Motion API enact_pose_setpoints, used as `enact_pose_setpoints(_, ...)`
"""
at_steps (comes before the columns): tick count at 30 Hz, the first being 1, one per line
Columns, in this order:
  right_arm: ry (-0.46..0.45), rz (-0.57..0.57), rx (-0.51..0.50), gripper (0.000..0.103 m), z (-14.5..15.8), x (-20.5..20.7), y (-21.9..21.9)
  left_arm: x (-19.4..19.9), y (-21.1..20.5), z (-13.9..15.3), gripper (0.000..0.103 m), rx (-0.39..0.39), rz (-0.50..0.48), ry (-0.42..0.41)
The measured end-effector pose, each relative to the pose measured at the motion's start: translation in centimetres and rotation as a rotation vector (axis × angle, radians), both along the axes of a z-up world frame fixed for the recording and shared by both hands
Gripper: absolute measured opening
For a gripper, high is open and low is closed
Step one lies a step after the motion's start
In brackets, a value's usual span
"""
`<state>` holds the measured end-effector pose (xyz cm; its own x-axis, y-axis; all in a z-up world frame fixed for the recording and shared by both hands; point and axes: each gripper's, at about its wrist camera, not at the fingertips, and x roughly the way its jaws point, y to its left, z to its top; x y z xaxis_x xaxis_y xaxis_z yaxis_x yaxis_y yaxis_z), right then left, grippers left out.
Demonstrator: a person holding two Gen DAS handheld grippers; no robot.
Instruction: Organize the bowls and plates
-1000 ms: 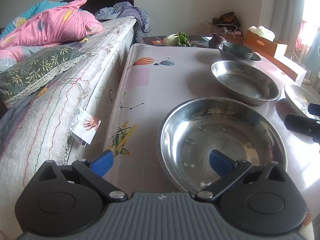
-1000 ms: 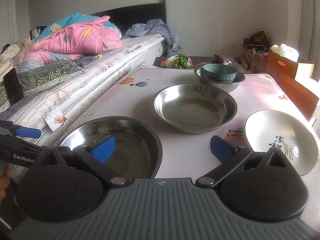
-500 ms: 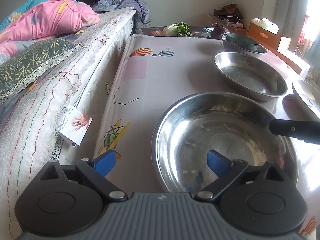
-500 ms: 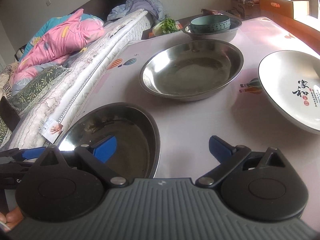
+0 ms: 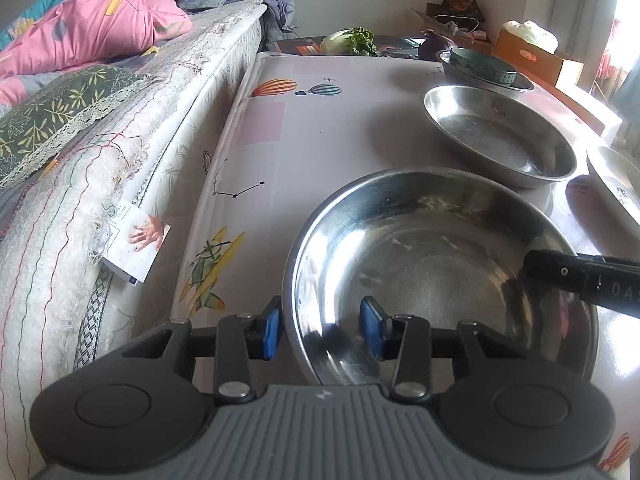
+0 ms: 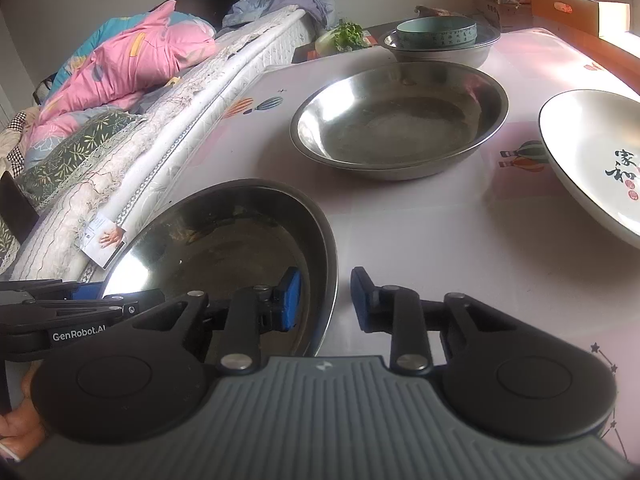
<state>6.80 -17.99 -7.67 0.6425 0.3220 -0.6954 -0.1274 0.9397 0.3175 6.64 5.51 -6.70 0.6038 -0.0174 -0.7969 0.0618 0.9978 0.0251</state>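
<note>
A steel basin [image 5: 440,264] sits at the near edge of the table; it also shows in the right wrist view [image 6: 224,248]. My left gripper [image 5: 320,328] straddles its near-left rim, one blue pad outside and one inside, with a gap still showing. My right gripper [image 6: 325,300] straddles its right rim the same way, jaws partly closed. A second steel basin [image 6: 400,120] lies behind it, and a white plate with black characters [image 6: 596,156] lies to the right. A teal bowl [image 6: 436,30] sits inside a steel bowl [image 6: 440,50] at the far end.
A bed with a white mattress [image 5: 120,168], green pillow and pink quilt [image 5: 92,28] runs along the table's left edge. Greens [image 6: 344,36] and cardboard boxes [image 6: 576,4] stand beyond the far end. A paper tag [image 5: 136,244] hangs from the mattress.
Both grippers have moved down and in onto the near basin's rim, and their jaws have narrowed around it from wide open.
</note>
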Motion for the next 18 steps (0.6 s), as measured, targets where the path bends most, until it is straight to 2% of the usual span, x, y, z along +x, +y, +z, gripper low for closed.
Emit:
enact_pose_setpoints(2,0.002,0.004,0.008,0.016,0.0,-0.1,0.0,-0.1,0.0,0.1,0.037,-0.002,0.004,0.001)
enact_pose_setpoints(18,0.008,0.011,0.014,0.017,0.2,-1.8,0.0,-2.2,0.0,0.8,0.036,-0.016,0.006,0.029)
